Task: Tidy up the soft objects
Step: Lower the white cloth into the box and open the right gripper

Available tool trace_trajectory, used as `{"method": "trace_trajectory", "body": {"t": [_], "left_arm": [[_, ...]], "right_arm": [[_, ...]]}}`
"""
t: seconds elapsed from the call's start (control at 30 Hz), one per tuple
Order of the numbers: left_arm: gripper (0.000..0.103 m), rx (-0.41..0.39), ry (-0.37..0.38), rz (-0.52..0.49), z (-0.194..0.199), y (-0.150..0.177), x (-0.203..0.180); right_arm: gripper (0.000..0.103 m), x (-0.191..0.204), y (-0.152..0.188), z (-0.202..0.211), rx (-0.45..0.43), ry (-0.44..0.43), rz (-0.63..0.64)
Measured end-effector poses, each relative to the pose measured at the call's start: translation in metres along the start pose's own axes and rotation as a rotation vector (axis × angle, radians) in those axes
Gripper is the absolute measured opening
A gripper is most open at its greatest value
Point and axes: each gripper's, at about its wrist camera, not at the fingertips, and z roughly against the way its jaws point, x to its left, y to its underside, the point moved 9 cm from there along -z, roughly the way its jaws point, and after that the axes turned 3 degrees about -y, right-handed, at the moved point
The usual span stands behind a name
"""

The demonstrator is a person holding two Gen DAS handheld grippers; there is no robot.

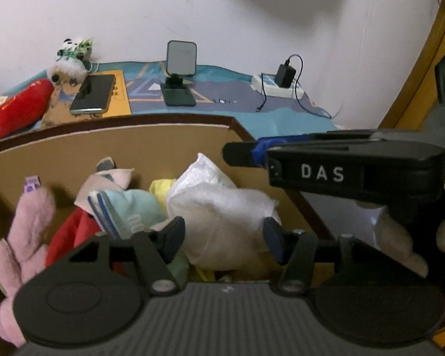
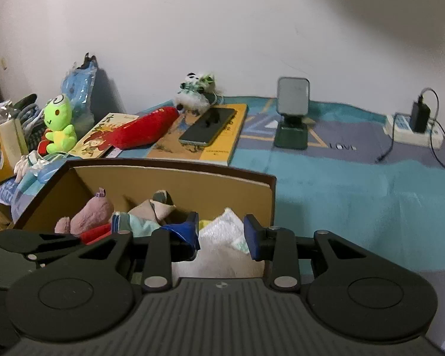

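A cardboard box [image 1: 103, 142] [image 2: 192, 181] holds several soft things: a white fluffy cloth [image 1: 222, 216] [image 2: 219, 243], a pink plush [image 1: 26, 231] [image 2: 95, 210], a light blue sock [image 1: 127, 210] and a red item [image 1: 71, 234]. My left gripper [image 1: 224, 237] is open over the box, its jaws on either side of the white cloth. My right gripper [image 2: 221, 234] is open above the same cloth at the box's right end; it also shows side-on in the left wrist view [image 1: 341, 163]. On the bed lie a red plush [image 2: 145, 127], a panda plush [image 2: 197, 92] and a green frog plush [image 2: 59, 124].
A phone [image 2: 209, 126] lies on a yellow book [image 2: 216, 136]. A phone stand [image 2: 292, 112] and a power strip with charger [image 2: 415, 127] sit by the wall. Bags and boxes [image 2: 6, 145] crowd the left. The teal bedsheet [image 2: 356, 192] spreads to the right.
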Motion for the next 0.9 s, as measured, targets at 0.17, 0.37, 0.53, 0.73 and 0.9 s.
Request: {"method": "trace_trajectory", "body": {"t": [0.17, 0.37, 0.53, 0.73, 0.9], "left_arm": [[0.058, 0.041, -0.049, 0.003, 0.007, 0.001, 0.009], [0.061, 0.033, -0.152, 0.003, 0.029, -0.002, 0.022], [0.061, 0.037, -0.250, 0.018, 0.044, -0.002, 0.034], [0.061, 0.022, -0.339, 0.038, 0.066, 0.000, 0.043], [0.061, 0.012, -0.404, 0.035, 0.085, 0.005, 0.042]], "right_arm": [[0.017, -0.001, 0.008, 0.007, 0.025, -0.007, -0.106], [0.017, 0.012, 0.017, 0.020, 0.051, -0.016, -0.152], [0.017, 0.018, 0.023, 0.030, 0.068, 0.020, -0.177], [0.017, 0.029, 0.029, 0.046, 0.062, 0.011, -0.178], [0.017, 0.035, 0.036, 0.058, 0.056, 0.021, -0.183]]}}
